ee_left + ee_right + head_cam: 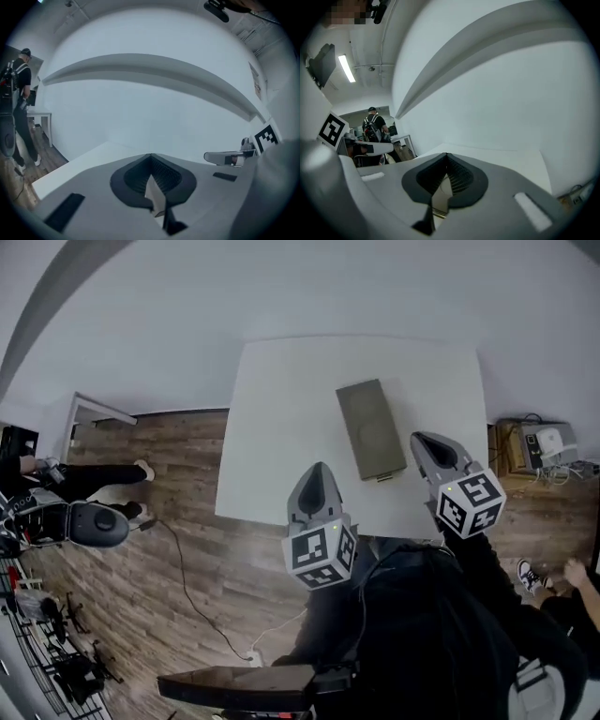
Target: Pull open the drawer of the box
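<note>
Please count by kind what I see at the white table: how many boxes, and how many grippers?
Flat grey-green rectangular box: 1
Grey handheld grippers with marker cubes: 2 (left gripper, right gripper)
Total: 3

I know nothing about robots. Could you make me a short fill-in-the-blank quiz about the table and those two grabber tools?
1. The box lies on a table whose top is the colour ___.
2. The left gripper and the right gripper both have their jaws ___, with nothing between them.
3. In the head view, the gripper closer to the box is the ___ one.

Missing words: white; shut; right.
</note>
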Demonstrator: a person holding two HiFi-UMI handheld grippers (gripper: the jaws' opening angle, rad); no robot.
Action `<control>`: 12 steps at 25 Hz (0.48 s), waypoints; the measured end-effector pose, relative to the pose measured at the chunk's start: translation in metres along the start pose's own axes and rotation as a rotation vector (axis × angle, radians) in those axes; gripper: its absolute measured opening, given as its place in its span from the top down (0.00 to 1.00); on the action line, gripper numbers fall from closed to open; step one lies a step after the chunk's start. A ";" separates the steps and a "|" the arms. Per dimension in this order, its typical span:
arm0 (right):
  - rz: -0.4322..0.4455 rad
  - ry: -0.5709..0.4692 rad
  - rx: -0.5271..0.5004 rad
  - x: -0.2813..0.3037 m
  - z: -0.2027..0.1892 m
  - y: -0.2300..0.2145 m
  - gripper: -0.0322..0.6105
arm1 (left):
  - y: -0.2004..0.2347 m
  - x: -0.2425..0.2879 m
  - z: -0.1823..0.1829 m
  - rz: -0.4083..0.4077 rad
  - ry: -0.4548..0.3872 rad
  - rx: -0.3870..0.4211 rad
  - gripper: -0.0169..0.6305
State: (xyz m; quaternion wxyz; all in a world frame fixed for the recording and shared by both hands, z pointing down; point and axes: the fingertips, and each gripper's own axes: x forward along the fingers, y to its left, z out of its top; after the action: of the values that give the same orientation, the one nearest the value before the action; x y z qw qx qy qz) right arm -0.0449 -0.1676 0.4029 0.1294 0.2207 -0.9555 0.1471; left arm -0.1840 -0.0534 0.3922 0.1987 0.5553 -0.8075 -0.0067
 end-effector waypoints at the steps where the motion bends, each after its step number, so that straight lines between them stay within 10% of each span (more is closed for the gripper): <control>1: -0.030 -0.005 0.011 -0.003 -0.001 -0.005 0.95 | -0.005 0.008 0.000 -0.034 0.010 0.011 0.98; 12: -0.271 0.026 0.201 -0.005 -0.044 -0.018 0.95 | -0.018 0.064 0.003 -0.344 0.120 0.133 0.98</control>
State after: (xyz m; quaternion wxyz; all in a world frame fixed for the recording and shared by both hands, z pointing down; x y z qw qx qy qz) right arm -0.0241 -0.1662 0.4457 0.1375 0.3574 -0.8957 0.2261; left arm -0.1880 -0.1181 0.4055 0.2055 0.6964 -0.6860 0.0458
